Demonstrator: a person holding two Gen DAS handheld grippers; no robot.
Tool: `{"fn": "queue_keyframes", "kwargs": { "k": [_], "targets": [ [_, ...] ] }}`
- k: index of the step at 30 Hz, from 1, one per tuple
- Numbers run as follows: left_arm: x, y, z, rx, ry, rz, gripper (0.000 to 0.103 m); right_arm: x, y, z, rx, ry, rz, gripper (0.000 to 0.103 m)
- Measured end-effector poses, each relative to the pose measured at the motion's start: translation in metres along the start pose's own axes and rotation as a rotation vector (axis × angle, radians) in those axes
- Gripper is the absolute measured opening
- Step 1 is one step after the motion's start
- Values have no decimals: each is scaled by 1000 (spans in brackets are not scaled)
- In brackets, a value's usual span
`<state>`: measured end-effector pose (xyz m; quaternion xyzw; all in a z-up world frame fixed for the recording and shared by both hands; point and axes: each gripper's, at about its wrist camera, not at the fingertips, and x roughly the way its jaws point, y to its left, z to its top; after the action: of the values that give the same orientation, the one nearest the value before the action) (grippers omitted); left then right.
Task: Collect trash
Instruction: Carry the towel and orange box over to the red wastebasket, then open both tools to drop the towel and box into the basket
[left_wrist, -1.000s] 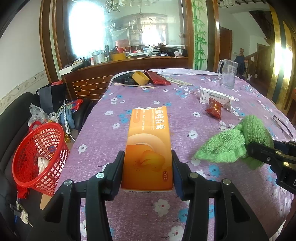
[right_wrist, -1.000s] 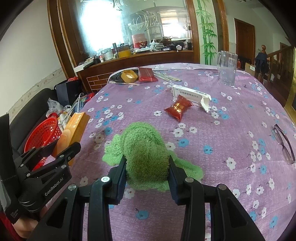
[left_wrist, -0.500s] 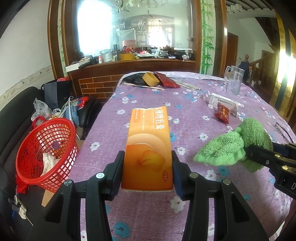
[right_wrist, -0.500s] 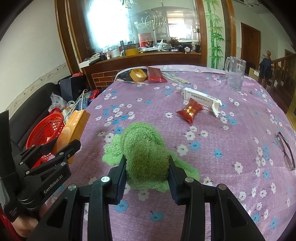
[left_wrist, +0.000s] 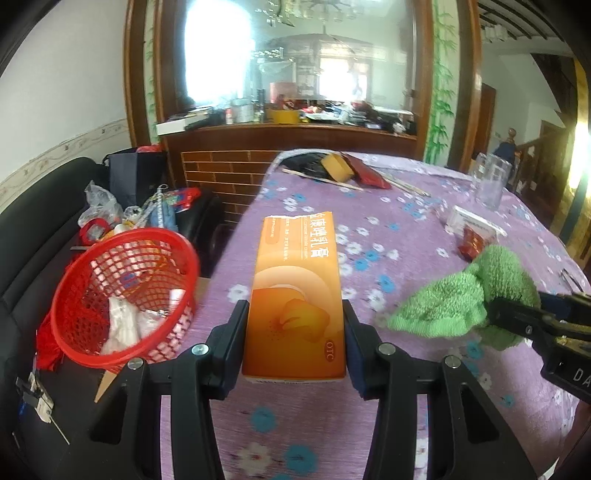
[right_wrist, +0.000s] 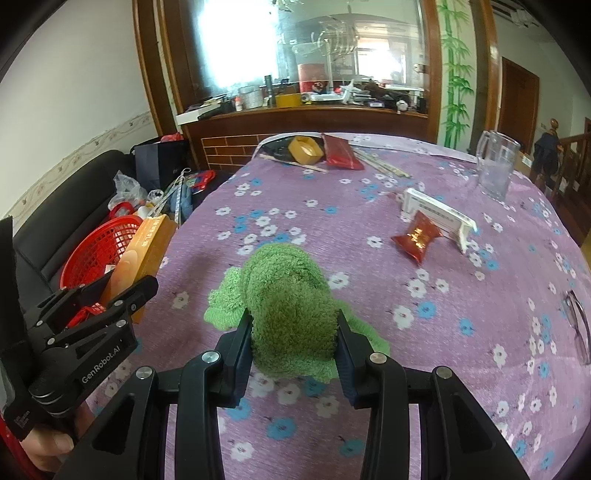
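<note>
The left gripper (left_wrist: 295, 332) is clamped on an orange carton (left_wrist: 295, 291), held above the near left edge of the purple table (left_wrist: 406, 206). The red basket (left_wrist: 122, 295) sits lower, further left. The right gripper (right_wrist: 293, 343) is clamped on a green cloth (right_wrist: 288, 295). Released too soon, the carton could strike the basket's rim and fall outside.

I see an orange box (left_wrist: 295, 291) with white lettering, a red mesh basket (left_wrist: 122, 295) at left, a fuzzy green cloth (right_wrist: 288, 306), and a purple tablecloth (right_wrist: 369, 206) with white and blue flowers; a far red packet (right_wrist: 419, 238) possibly carries gold print.
</note>
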<state>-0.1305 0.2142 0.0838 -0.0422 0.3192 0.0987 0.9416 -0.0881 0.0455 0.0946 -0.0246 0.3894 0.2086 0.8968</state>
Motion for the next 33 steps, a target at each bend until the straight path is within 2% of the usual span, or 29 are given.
{"fn": "queue_keyframes", "kwargs": {
  "k": [8,18,25,31,33],
  "targets": [
    [-10,66,13,-105,-35,91,46,16,38,25,-45,27,71,43],
    [-5,156,10,-252,-30,206,46,49,104,72,-30,72,228,43],
    [5,185,7,-295,-16,237,46,82,164,105,4,97,331,43],
    [10,199,8,-312,-15,247,46,116,204,121,65,144,419,45],
    [13,202,8,-323,-12,233,50,126,212,122,80,163,448,46]
  ]
}}
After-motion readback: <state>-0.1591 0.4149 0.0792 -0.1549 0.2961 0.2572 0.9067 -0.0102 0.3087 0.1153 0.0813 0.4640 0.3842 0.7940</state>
